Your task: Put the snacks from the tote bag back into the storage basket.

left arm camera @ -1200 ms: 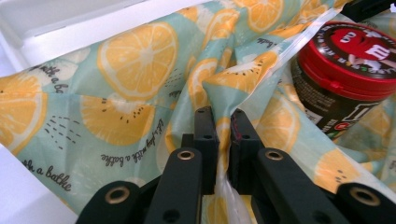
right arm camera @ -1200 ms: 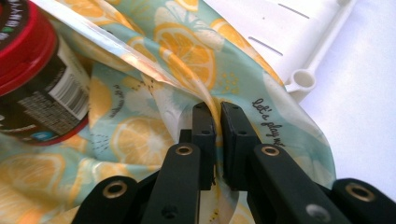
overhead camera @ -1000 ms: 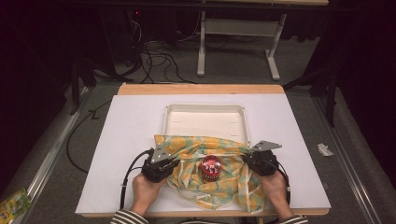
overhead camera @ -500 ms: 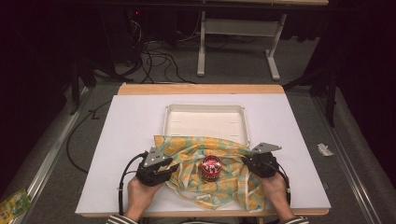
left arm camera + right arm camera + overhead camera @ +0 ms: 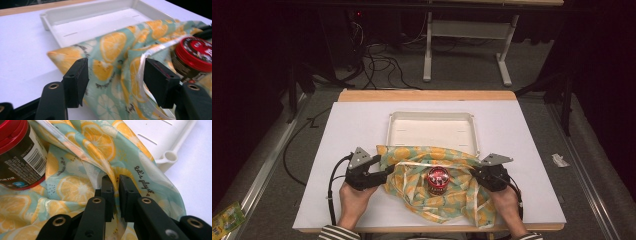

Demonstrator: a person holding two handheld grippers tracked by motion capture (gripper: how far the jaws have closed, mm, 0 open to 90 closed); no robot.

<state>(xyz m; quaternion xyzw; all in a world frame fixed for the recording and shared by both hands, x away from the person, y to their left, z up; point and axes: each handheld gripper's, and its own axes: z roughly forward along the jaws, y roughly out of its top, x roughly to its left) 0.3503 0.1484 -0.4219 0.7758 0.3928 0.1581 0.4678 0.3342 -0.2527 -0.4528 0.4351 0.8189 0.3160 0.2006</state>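
the left gripper (image 5: 384, 172) sits at the left edge of the lemon-print teal cloth bag (image 5: 439, 195), its fingers (image 5: 76, 80) having just spread, cloth between them but unpinched. mid-bag, on the white surface (image 5: 352, 125), stands the dark jar with a red lid (image 5: 438, 180), just in front of the white plastic tray (image 5: 432, 130). the right gripper (image 5: 115, 195) pinches the bag's right edge. pulling from that side alone could tip the jar.

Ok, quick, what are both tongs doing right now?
Left tongs: open, jaws just opened; the lemon-print bag lies between them, not pinched.
Right tongs: shut on the bag's fabric beside the red-lidded jar.
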